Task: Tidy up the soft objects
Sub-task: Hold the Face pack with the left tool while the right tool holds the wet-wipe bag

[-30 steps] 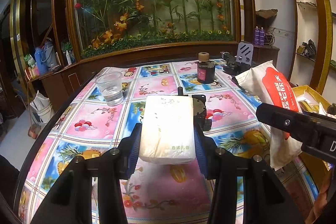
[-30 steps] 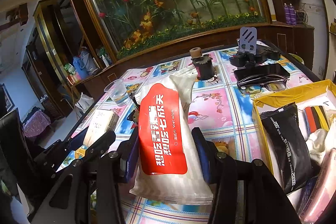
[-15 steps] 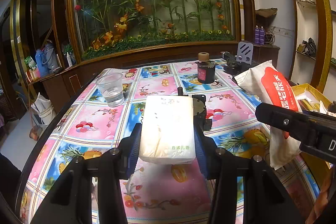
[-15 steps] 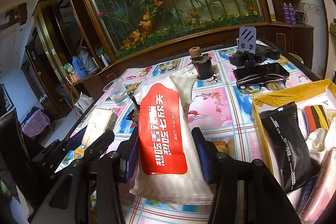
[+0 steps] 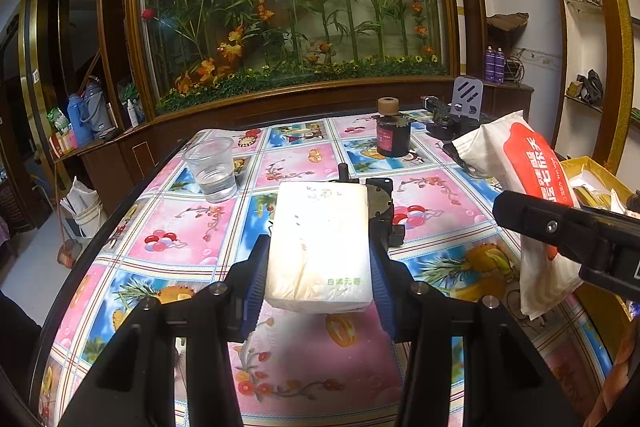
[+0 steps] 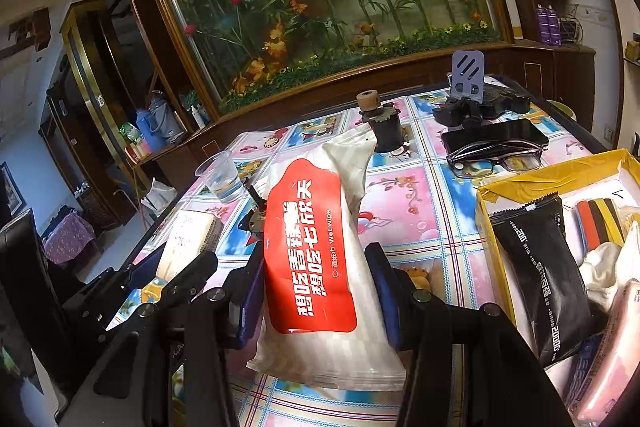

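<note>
My left gripper (image 5: 319, 279) is shut on a white tissue pack (image 5: 320, 247) and holds it above the table; the pack also shows at the left of the right wrist view (image 6: 184, 247). My right gripper (image 6: 316, 291) is shut on a white wet-wipe pack with a red label (image 6: 316, 259), held above the table. That pack shows at the right of the left wrist view (image 5: 532, 195). A yellow box (image 6: 520, 183) at the right holds a black pack (image 6: 540, 275), a pink pack (image 6: 616, 347) and other soft items.
On the patterned tablecloth (image 5: 180, 219) stand a clear plastic cup (image 5: 210, 169), a dark bottle with a cork (image 5: 392, 131), a small black device (image 5: 380, 203), glasses (image 6: 496, 157), a phone (image 6: 496, 135) and a stand (image 6: 466, 75). A planter wall rises behind.
</note>
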`<state>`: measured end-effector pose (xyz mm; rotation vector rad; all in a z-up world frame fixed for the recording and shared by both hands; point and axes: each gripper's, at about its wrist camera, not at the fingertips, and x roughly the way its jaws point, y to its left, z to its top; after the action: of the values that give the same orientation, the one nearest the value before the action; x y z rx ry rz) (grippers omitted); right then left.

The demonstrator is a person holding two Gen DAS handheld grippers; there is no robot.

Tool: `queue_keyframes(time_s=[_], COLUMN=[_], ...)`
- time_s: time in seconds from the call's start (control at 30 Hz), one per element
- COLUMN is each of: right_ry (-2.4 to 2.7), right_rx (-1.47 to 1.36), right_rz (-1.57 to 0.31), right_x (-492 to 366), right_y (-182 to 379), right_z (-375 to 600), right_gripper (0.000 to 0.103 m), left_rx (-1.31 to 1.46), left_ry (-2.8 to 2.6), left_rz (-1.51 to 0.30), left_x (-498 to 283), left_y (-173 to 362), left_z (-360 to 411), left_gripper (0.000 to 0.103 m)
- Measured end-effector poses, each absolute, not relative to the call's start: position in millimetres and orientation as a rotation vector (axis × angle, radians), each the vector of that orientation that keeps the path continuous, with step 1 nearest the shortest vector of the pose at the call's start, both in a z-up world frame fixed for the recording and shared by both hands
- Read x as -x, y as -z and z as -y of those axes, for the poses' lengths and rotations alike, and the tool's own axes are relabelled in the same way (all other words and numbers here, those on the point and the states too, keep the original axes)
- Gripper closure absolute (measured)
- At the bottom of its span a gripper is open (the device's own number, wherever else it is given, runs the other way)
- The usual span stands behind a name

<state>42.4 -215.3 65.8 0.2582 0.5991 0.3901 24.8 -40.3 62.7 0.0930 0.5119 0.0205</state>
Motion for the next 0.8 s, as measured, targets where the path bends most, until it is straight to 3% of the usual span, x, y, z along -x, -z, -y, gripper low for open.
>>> queue_keyframes(time_s=[0.8], right_ry=[-0.302], right_rx=[-0.311], right_rz=[-0.506], right_x=[-26.6], right_y=[-80.6], right_z=[236.2], right_gripper=[0.051], left_rx=[-0.066], left_ry=[0.047], left_rz=[-0.480], left_x=[-20.5], left_y=[-71.5], left_z=[62.2], left_gripper=[0.058])
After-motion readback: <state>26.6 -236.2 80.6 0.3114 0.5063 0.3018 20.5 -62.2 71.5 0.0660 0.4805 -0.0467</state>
